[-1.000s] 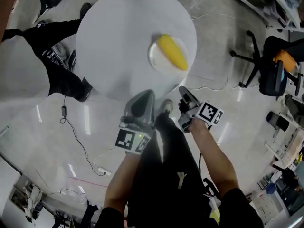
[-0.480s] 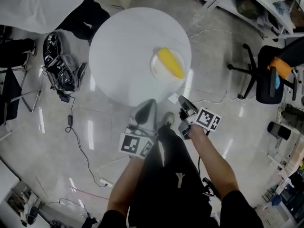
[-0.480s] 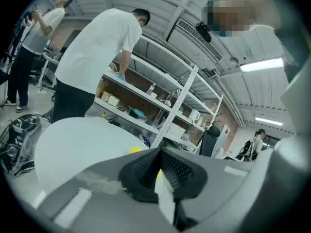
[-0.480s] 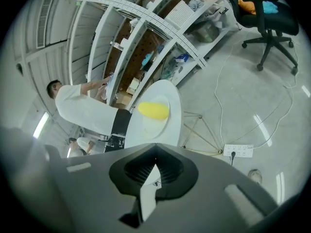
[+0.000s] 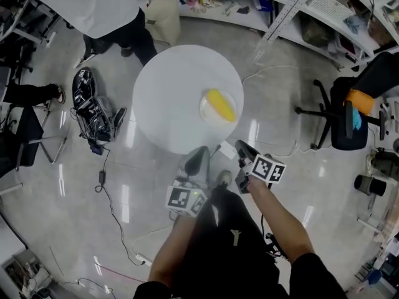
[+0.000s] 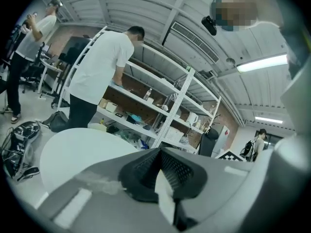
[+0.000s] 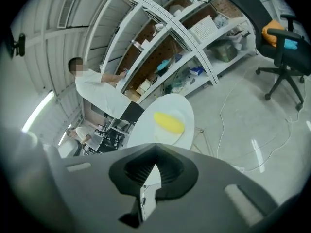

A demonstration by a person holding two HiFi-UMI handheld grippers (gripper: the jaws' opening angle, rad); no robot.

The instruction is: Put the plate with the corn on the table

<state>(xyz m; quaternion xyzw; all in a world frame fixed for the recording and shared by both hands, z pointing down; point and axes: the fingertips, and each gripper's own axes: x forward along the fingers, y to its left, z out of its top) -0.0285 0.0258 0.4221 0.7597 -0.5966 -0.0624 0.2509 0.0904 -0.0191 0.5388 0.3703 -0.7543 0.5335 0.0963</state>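
Observation:
A white plate (image 5: pixel 213 113) holding a yellow corn cob (image 5: pixel 221 104) rests on the right part of the round white table (image 5: pixel 174 95). Both grippers hang short of the table's near edge, over the floor and apart from the plate. My left gripper (image 5: pixel 199 152) is shut, its jaws meeting at the tip with nothing between them. My right gripper (image 5: pixel 240 146) is also shut and empty. The right gripper view looks over its jaws (image 7: pixel 155 155) down at the corn (image 7: pixel 168 123) on the table (image 7: pixel 146 130). In the left gripper view only the table's bare top (image 6: pixel 82 152) shows beyond the gripper (image 6: pixel 159 150).
A person in a white shirt (image 5: pixel 103 8) stands at the table's far side. A black bag and cables (image 5: pixel 93 111) lie on the floor at the left. An office chair (image 5: pixel 346 114) stands at the right, and white shelving (image 5: pixel 299 8) runs along the back.
The table with the plate now looks smaller and farther off. Both shut grippers have risen and stay clear of the table's near edge.

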